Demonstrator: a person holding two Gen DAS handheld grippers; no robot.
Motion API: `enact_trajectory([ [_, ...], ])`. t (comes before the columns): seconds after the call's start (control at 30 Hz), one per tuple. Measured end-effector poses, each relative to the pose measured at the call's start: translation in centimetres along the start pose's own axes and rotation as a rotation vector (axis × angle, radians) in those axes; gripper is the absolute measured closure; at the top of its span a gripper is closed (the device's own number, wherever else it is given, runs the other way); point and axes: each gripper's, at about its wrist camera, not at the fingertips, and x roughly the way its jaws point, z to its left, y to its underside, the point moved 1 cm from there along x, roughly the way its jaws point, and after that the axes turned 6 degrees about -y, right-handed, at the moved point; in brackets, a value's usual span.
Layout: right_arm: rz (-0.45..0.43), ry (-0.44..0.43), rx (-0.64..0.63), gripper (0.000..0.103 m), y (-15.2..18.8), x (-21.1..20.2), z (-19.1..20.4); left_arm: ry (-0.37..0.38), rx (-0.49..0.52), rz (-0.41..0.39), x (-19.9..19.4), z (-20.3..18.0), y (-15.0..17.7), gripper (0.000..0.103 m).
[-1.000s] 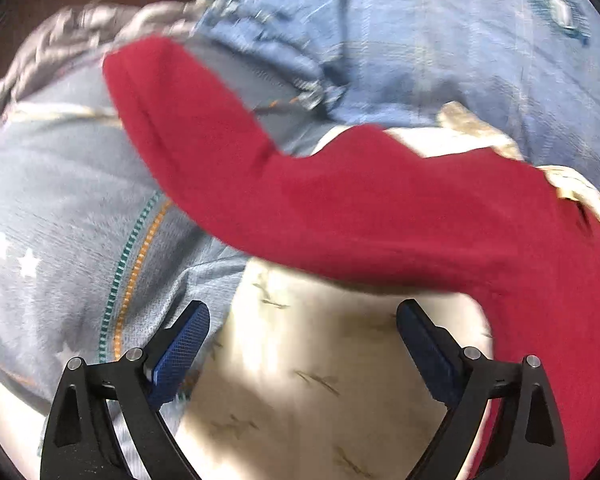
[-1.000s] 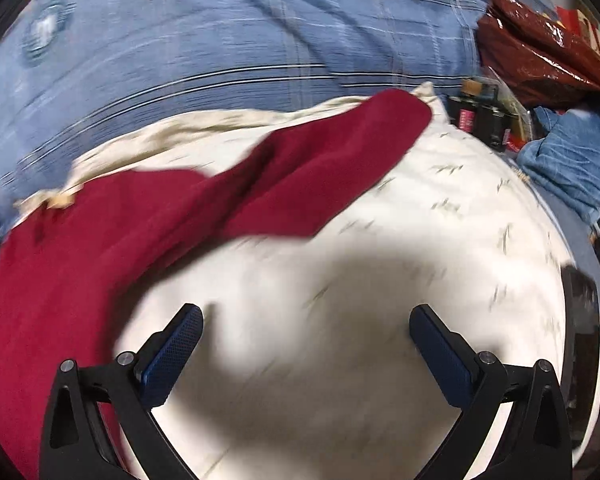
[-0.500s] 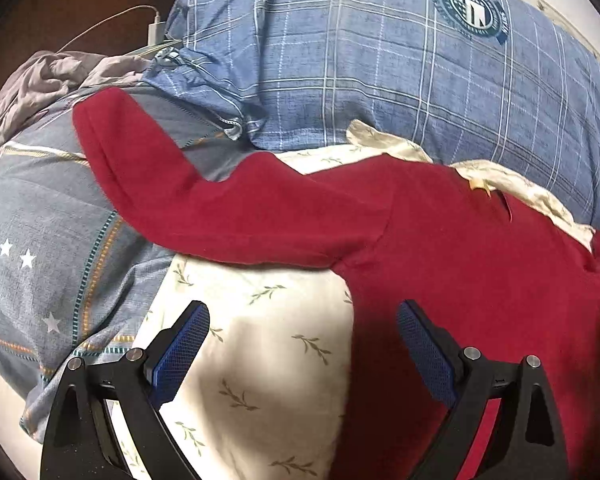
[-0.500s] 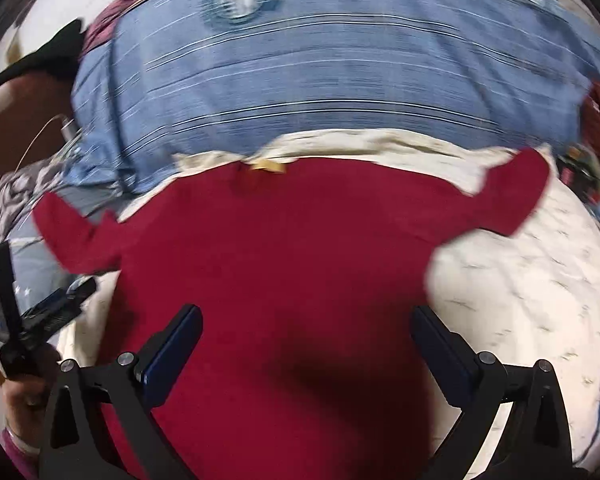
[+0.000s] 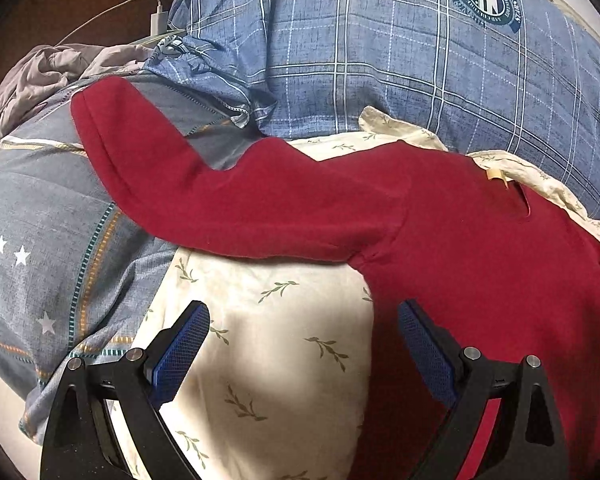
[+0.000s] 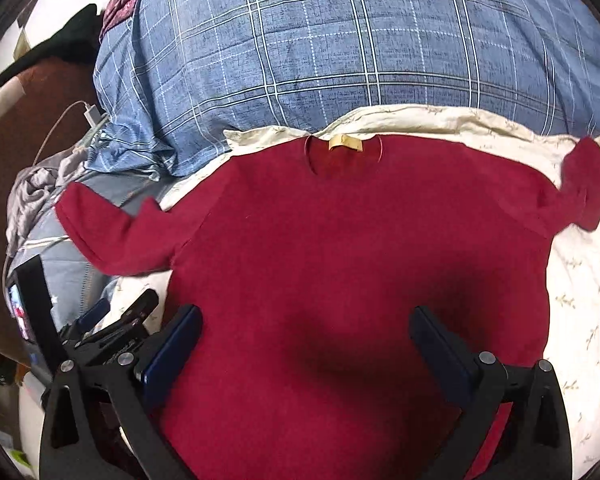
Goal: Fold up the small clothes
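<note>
We hold the left gripper [image 5: 302,344] over the cream sheet [image 5: 284,344], fingers spread, pinching nothing. The right gripper [image 6: 306,344] hovers over the red sweater [image 6: 340,248], fingers spread; the sweater lies flat, sleeves outstretched.

Red sweater [image 6: 340,248], blue plaid quilt [image 6: 340,52]

Blue plaid quilt [image 5: 380,60] behind; cream leaf-print sheet [image 5: 284,360]; white charger [image 5: 159,20] — upper left, cable attached.
</note>
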Motion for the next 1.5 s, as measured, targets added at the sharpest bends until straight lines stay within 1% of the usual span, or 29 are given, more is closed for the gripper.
enact_trajectory([
  [0.1,-0.018,0.026,0.001,0.0,-0.4,0.8,0.0,-0.011,0.008,0.002,0.4,-0.3,-0.1,0.008],
  [0.23,-0.041,0.07,-0.027,0.0,-0.3,2.1,0.1,-0.008,0.018,-0.001,0.6,-0.7,0.0,0.008],
  [0.47,-0.054,0.09,-0.054,0.0,-0.2,3.1,-0.4,-0.008,0.034,-0.011,1.0,-1.0,0.1,0.008],
  [0.67,-0.048,0.084,-0.028,0.0,-0.4,3.7,-1.3,-0.007,0.054,-0.014,1.3,-1.3,0.2,0.008],
  [1.13,-0.035,0.133,-0.019,0.0,0.3,5.2,-2.1,0.014,0.083,-0.034,1.5,-1.8,0.3,0.008],
  [1.4,-0.031,0.139,-0.017,0.0,0.3,5.3,-2.3,0.016,0.072,-0.044,1.5,-1.4,0.3,0.008],
  [1.5,-0.033,0.165,-0.031,0.0,0.3,5.3,-2.2,0.017,0.073,-0.043,1.5,-1.5,0.3,0.008],
])
